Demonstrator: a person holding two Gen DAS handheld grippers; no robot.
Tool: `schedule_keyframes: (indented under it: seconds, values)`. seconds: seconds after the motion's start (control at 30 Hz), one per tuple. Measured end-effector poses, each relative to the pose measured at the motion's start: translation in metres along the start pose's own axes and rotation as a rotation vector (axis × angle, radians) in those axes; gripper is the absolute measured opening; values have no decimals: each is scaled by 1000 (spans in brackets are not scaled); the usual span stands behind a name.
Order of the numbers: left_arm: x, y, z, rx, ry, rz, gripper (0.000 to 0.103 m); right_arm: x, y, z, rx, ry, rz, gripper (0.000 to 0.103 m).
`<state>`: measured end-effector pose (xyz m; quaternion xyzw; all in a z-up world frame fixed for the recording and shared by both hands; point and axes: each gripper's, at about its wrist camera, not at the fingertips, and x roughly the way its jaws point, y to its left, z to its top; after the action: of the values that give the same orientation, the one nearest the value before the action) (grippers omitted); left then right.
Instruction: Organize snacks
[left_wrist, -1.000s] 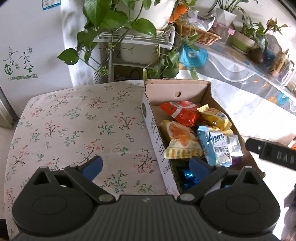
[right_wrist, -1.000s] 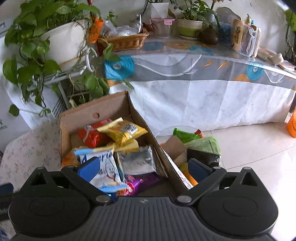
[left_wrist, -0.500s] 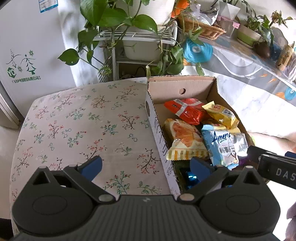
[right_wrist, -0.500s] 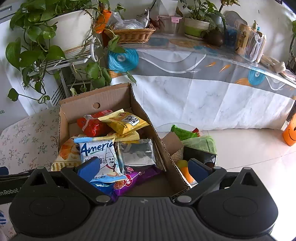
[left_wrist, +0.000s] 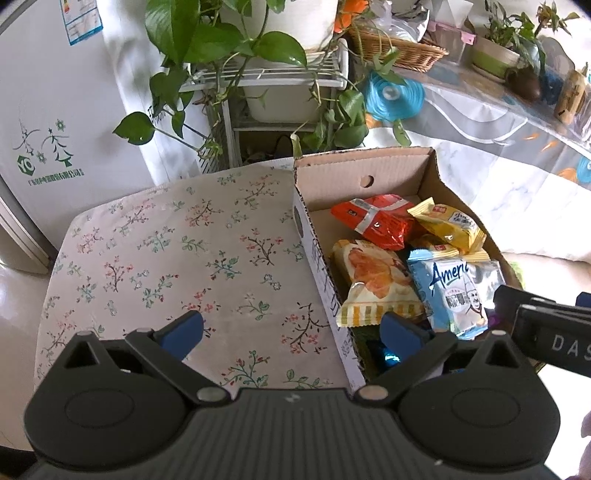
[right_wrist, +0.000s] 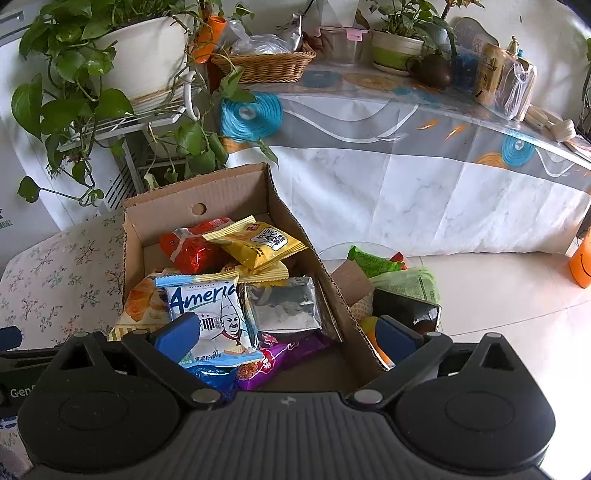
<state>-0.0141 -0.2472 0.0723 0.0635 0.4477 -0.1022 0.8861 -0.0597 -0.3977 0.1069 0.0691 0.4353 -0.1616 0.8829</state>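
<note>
An open cardboard box (left_wrist: 334, 177) (right_wrist: 229, 195) stands on the right part of a floral-cloth table (left_wrist: 166, 251). It holds several snack packets: a red one (left_wrist: 376, 219) (right_wrist: 192, 251), a yellow one (left_wrist: 448, 223) (right_wrist: 258, 242), a blue-white one (left_wrist: 452, 291) (right_wrist: 214, 314), an orange bread packet (left_wrist: 373, 277), a silver one (right_wrist: 282, 304) and a purple one (right_wrist: 288, 354). My left gripper (left_wrist: 291, 328) is open and empty above the box's left wall. My right gripper (right_wrist: 286, 336) is open and empty over the box's near right corner.
A low bin (right_wrist: 399, 291) with green packets and a dark packet sits on the floor right of the box. A plant stand (left_wrist: 258, 77) with trailing leaves is behind the table. A long covered table (right_wrist: 406, 147) with a basket and pots runs along the back. A white fridge (left_wrist: 48, 110) is at the left.
Both grippers have drawn back and up from the box, so more of the box and room shows. The snacks have not moved.
</note>
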Motion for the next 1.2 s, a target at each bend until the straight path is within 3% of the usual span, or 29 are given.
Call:
schedule_keyframes:
  seconds: [1.2]
  values:
    - [11,-7,15,58,10,78,101,9,9,4,-12,14,-53,103]
